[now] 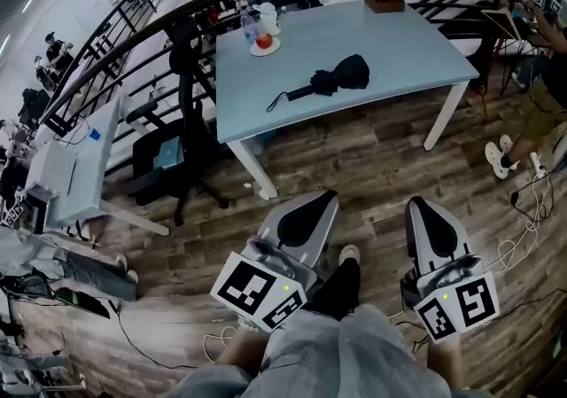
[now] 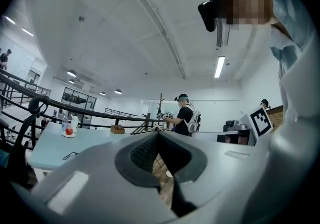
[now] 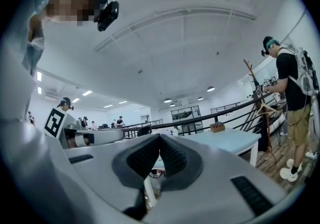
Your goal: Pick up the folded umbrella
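Both grippers hang low by the person's legs, well short of the counter (image 1: 407,55). The left gripper (image 1: 326,199) and right gripper (image 1: 417,206) each have their jaws pressed together with nothing between them. The umbrella (image 1: 330,80) lies flat near the middle of the counter, its bulky black cloth to the right and its slimmer end with the strap trailing left. The approach looks like the step in hand. To do it well, 1 gripper should open wide before arriving, come in level across the slimmer part rather than the loose cloth, and close squarely. The bottle (image 1: 250,26) and cup (image 1: 269,19) stand well apart at the far left corner, so they should pose no trouble.
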A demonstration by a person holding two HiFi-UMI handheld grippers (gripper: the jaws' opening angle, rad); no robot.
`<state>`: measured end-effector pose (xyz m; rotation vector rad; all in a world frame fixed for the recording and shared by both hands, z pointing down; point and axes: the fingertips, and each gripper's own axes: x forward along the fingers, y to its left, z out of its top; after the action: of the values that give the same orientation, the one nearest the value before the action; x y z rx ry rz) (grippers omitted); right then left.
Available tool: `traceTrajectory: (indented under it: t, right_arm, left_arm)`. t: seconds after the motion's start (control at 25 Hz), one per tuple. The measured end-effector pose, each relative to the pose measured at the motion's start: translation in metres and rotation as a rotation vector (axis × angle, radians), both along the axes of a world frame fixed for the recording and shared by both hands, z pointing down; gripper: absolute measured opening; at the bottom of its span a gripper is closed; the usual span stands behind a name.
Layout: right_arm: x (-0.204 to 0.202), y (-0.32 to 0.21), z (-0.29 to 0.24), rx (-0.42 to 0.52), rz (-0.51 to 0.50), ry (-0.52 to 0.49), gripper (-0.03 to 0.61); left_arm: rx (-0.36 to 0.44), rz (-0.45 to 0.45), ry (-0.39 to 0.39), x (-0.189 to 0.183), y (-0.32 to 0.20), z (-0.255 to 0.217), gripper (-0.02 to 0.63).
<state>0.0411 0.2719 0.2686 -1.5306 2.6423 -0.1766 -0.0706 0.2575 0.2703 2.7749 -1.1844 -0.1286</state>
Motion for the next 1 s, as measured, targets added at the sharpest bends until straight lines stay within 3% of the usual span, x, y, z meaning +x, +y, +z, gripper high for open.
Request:
traceTrajectory:
  t: [0.6,1.0]
  right_arm:
    - [0.042,-0.113,-0.005,-0.014,0.067,0.012,0.0]
    - [0.057,-0.196,-0.002,-0.028,0.073,0.032,0.0]
  left_arm:
    - [-0.001,0.086,-0.002,0.05,-0.122,-0.004,0.005]
    - [-0.012,0.064,0.01,0.055,-0.204,0.0,0.005]
